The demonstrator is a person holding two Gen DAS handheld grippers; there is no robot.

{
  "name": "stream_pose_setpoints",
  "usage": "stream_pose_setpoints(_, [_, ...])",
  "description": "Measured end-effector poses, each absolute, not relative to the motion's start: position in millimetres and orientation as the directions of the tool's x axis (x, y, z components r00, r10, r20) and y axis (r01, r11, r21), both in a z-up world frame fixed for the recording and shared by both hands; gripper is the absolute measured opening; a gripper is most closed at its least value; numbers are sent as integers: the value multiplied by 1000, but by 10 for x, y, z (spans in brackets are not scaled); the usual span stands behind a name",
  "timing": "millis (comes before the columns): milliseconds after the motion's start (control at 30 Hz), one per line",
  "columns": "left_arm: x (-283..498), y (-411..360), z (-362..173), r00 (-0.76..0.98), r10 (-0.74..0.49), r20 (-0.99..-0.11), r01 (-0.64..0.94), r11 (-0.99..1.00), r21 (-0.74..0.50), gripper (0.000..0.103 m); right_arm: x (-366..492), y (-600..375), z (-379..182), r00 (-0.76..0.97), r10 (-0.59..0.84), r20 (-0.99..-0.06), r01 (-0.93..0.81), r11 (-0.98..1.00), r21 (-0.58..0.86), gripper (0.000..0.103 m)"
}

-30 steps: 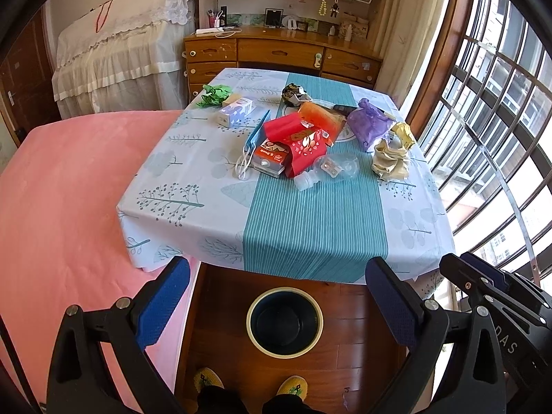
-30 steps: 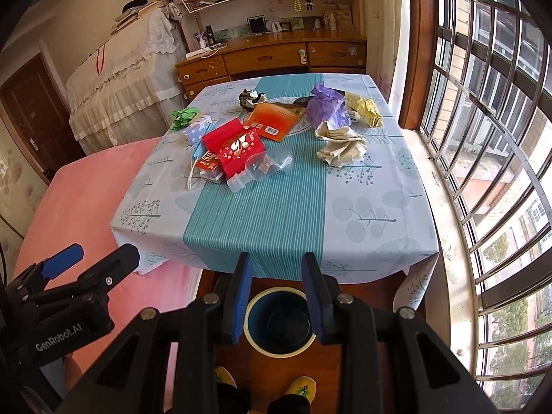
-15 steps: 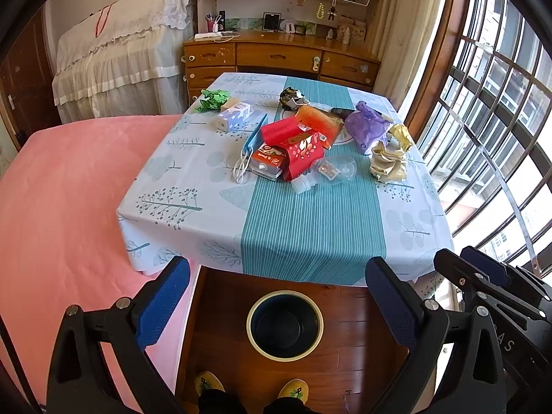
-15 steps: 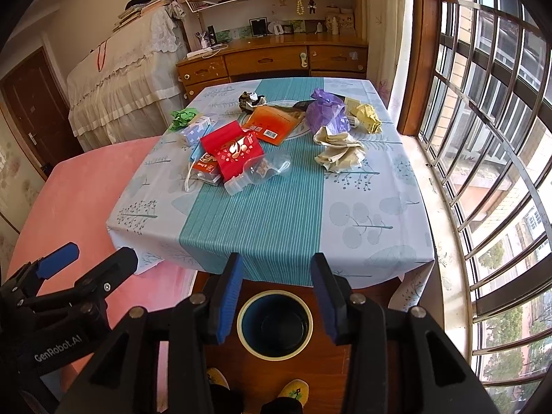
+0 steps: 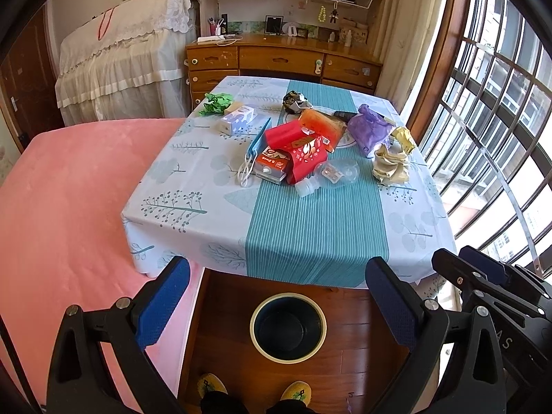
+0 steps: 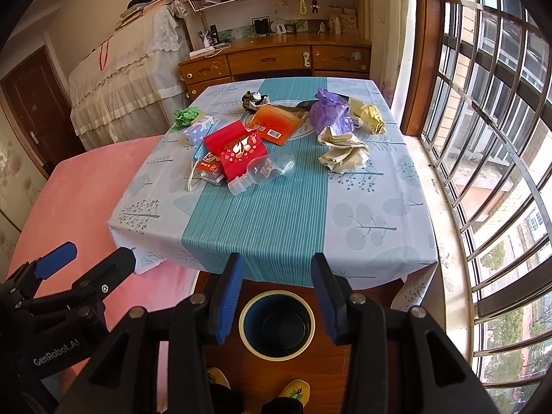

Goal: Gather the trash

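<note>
left gripper [image 5: 276, 296]: jaws wide apart, empty
right gripper [image 6: 276, 293]: parted, empty
trash: heaped mid-table [image 5: 310, 234], bin [image 5: 288, 326] on floor below
risk: clear bottle [image 6: 262, 172] rolling off; crumpled paper [image 6: 343, 153] slipping from pinch

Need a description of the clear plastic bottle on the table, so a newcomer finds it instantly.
Start at the table with the teal stripe down its cloth. In the trash pile on that stripe, the clear plastic bottle lies on its side against the red packet, nearest the viewer. It is the only see-through item there.
</note>
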State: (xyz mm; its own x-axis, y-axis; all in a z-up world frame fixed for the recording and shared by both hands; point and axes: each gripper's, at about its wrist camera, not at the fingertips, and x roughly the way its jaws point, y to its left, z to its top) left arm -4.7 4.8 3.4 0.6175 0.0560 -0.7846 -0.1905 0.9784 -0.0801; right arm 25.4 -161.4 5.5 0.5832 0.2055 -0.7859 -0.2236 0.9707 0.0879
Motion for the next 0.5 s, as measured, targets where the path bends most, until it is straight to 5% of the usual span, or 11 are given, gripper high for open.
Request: stream_pose_setpoints(500, [-47,25,61,627,82,-774,-202,978,-60,101,338,-1631,74,584,227,-779,-244,965,99,42])
